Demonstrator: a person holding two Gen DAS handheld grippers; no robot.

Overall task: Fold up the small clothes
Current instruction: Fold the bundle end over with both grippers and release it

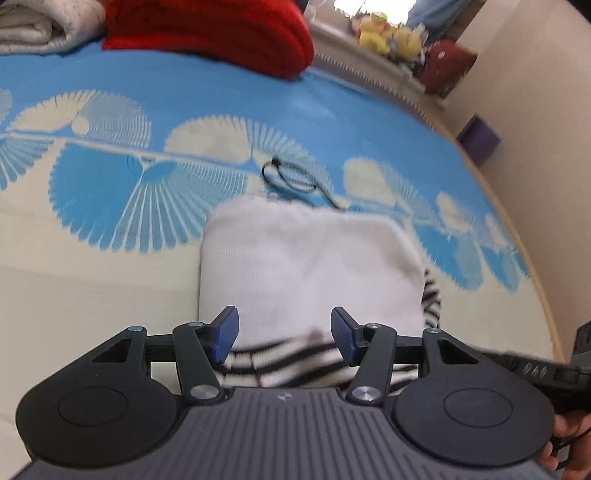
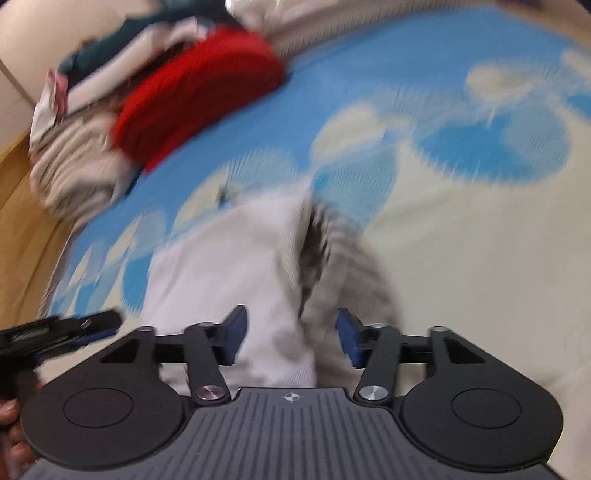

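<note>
Left gripper (image 1: 284, 338) over near edge of folded white garment (image 1: 310, 266), jaws apart, blue pads clear of cloth, nothing pinched
Right gripper (image 2: 291, 338) likewise spread, empty, above same garment; view blurred
Garment flat on blue-and-cream patterned bedspread (image 1: 110, 192), black-and-white striped part (image 1: 288, 363) sticking out at near and right sides
Black cord (image 1: 291, 179) on spread just beyond garment's far edge
Red cloth (image 1: 221, 33) and grey folded pile (image 1: 40, 27) far left, well apart
</note>
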